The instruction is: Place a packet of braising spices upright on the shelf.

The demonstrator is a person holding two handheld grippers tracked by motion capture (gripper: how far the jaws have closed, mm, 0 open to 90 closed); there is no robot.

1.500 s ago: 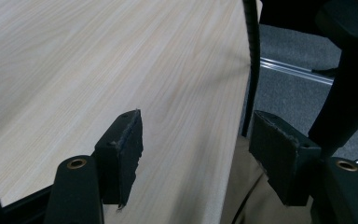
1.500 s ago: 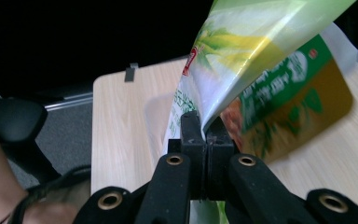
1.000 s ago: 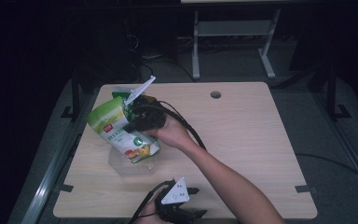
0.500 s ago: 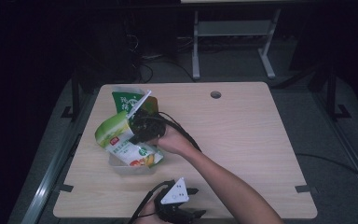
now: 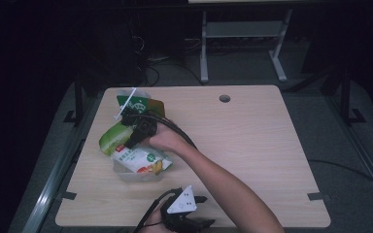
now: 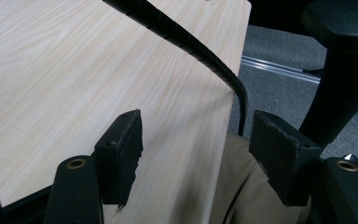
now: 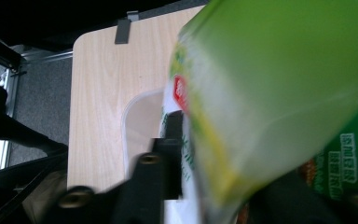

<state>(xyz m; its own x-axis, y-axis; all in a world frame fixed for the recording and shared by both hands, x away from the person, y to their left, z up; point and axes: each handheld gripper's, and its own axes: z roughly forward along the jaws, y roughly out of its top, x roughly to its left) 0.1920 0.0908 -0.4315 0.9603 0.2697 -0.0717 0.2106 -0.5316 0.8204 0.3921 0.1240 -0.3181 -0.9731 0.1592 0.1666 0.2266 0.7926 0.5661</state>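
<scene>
High view: right gripper (image 5: 135,137) clamps the green snack bag (image 5: 121,142) (above a clear tub (image 5: 133,173)).

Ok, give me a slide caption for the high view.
Right claw grips a green snack bag over a clear container on the wooden table; left claw waits at the near edge.

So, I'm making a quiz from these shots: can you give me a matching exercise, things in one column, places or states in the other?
Things:
1. light green snack bag
2. left gripper
3. clear tub
4. round hole

Places or states:
A. jaws apart, nothing between
B. near the table's far edge
C. clamped in the right gripper
D. under the white packet

Pairs: 1-C, 2-A, 3-D, 4-B
</scene>
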